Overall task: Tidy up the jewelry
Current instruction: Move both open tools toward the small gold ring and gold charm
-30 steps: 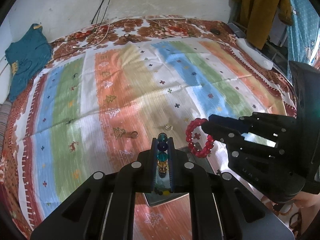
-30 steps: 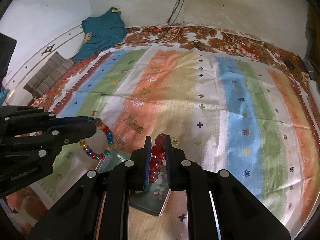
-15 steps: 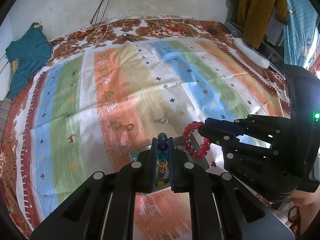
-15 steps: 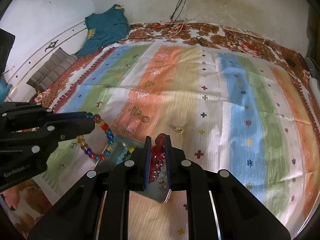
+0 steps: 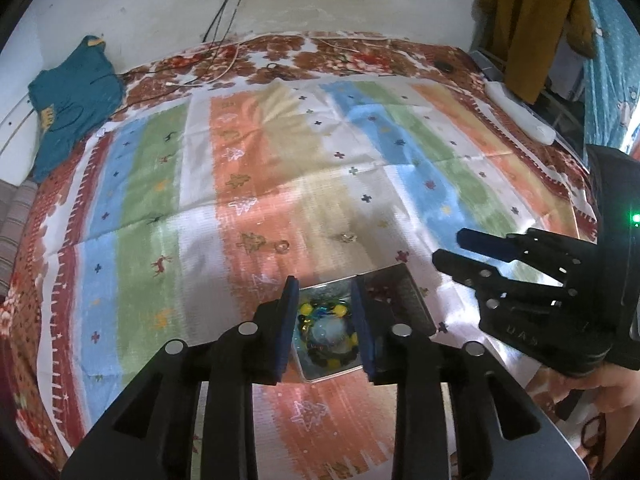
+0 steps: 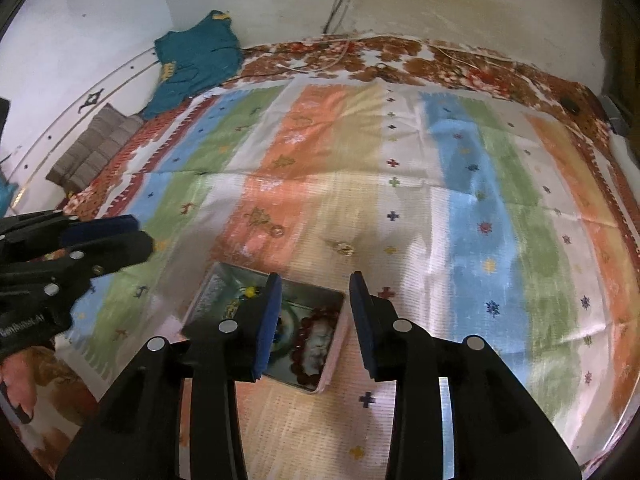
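Both bracelets have dropped from the jaws into the tin box (image 5: 404,300). The colourful bracelet (image 5: 328,334) and red bracelet (image 6: 316,340) lie inside. Above it, left gripper (image 5: 326,320) and right gripper (image 6: 314,316) jaws are opening, empty.

Left gripper (image 5: 325,322): black plastic frame, blue pads on the finger insides, round silver screw heads along the linkage bars. Right gripper (image 6: 314,320): same black build, blue pads, silver screws; faint embossed lettering on its body, green LED lit on housing behind
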Action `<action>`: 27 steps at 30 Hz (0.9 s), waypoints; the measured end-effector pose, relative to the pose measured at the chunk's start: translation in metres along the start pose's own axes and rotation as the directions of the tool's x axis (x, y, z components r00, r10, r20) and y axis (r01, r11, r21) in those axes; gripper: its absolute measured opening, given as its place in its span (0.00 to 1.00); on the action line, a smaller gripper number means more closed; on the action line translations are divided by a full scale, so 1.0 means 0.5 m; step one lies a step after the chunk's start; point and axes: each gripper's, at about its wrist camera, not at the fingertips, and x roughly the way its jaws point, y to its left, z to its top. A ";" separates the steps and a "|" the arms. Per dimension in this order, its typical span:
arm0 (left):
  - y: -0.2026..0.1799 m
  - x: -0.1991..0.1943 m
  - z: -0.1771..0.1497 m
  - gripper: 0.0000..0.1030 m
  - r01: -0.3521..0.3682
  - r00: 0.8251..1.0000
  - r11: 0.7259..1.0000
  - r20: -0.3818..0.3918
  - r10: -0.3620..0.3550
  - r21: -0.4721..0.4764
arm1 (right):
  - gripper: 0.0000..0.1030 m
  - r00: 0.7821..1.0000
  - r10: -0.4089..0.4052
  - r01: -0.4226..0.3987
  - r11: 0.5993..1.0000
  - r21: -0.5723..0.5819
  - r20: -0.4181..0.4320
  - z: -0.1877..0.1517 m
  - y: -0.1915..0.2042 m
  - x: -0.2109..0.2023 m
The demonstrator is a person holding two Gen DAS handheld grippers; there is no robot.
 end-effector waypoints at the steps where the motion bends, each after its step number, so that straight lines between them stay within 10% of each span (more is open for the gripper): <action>1: 0.003 0.003 0.001 0.31 -0.002 1.000 1.000 -0.002 0.002 -0.002 | 0.36 1.000 -0.005 0.005 1.000 0.000 -0.007 0.000 -0.002 0.004; 27: 0.061 0.116 0.048 0.51 -0.086 0.991 0.992 -0.110 0.076 -0.089 | 0.52 0.993 -0.046 0.044 0.999 -0.016 -0.107 0.035 -0.006 0.097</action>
